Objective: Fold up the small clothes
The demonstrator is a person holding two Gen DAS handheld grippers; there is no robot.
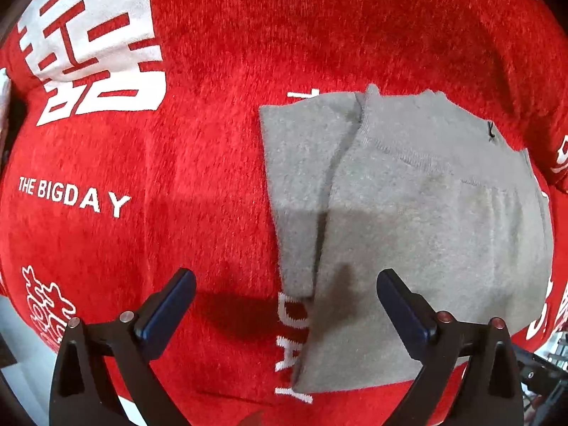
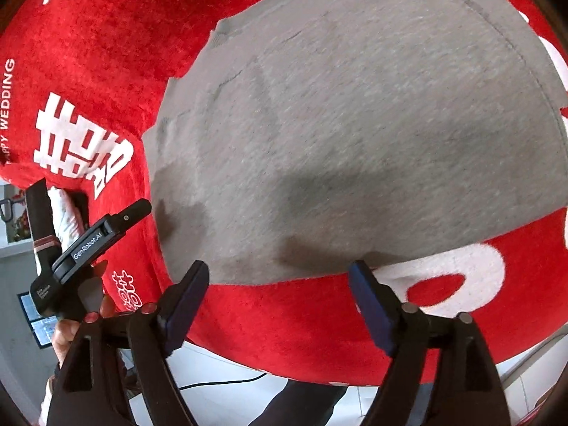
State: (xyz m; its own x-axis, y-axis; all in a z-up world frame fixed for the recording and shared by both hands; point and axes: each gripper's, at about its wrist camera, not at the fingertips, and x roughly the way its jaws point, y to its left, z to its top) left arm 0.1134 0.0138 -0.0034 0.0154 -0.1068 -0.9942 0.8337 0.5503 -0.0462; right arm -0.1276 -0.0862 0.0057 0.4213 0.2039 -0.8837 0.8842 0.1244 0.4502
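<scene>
A small grey knit garment (image 1: 419,213) lies folded flat on a red cloth (image 1: 213,142) with white lettering. One folded layer overlaps the other along a seam on its left side. My left gripper (image 1: 285,284) is open and empty, hovering above the garment's near left edge. In the right wrist view the same grey garment (image 2: 355,124) fills the middle. My right gripper (image 2: 278,277) is open and empty just above its near edge. The left gripper (image 2: 142,207) shows at the left, held in a hand.
The red cloth (image 2: 284,319) covers the table and hangs over its near edge. White floor (image 2: 220,372) and a dark cable show below the edge. A dark object (image 1: 539,372) sits at the lower right in the left wrist view.
</scene>
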